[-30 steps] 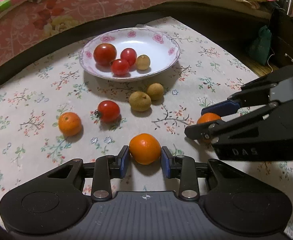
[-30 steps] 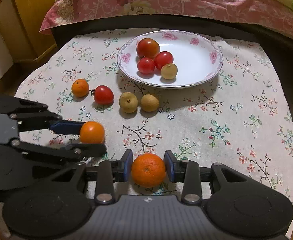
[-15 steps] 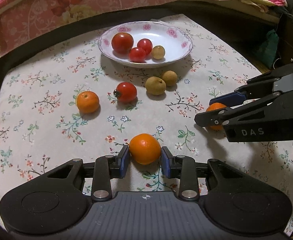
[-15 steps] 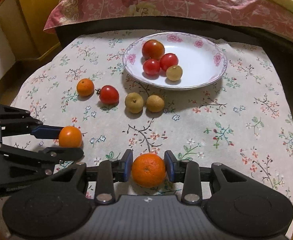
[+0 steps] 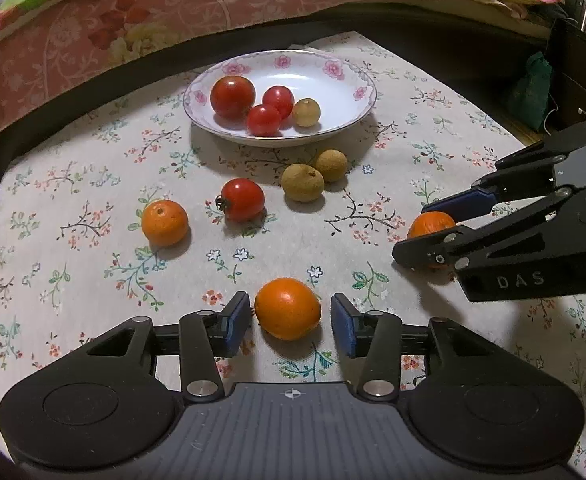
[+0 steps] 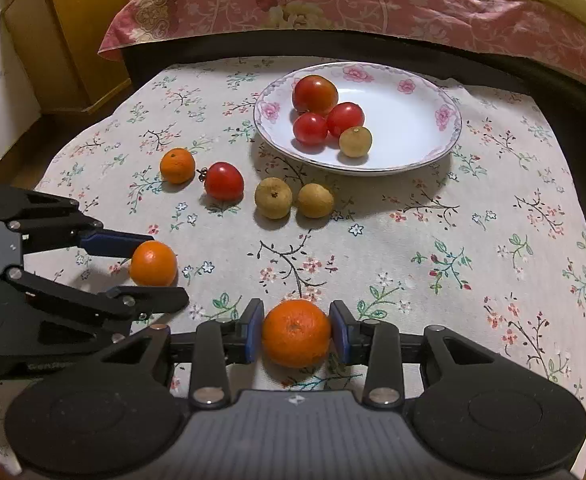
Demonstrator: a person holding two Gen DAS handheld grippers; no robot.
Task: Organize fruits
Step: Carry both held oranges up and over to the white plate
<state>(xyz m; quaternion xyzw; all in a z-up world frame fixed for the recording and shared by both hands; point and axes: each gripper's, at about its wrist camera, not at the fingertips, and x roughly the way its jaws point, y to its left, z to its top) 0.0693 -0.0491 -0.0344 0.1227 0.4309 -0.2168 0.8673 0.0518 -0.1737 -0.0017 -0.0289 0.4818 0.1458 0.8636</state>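
My left gripper [image 5: 289, 323] is open around a tangerine [image 5: 287, 308] that rests on the floral cloth, with gaps on both sides. My right gripper [image 6: 296, 333] is shut on a second tangerine [image 6: 296, 333]; it also shows in the left wrist view [image 5: 431, 227]. A third tangerine [image 5: 164, 223] lies at the left beside a loose tomato [image 5: 243, 199] and two longans [image 5: 302, 182]. The white flowered plate [image 5: 333, 92] holds three tomatoes [image 5: 232, 96] and one longan [image 5: 306, 112].
The floral cloth [image 5: 73, 280] covers a small table that drops off at its dark edges. A bed with a pink quilt [image 5: 133, 20] runs behind it. A yellow cabinet [image 6: 65, 36] stands at the far left in the right wrist view.
My left gripper has opened and let go of its tangerine, which now sits on the cloth. The left view has moved closer to the plate. The right gripper still holds its tangerine.
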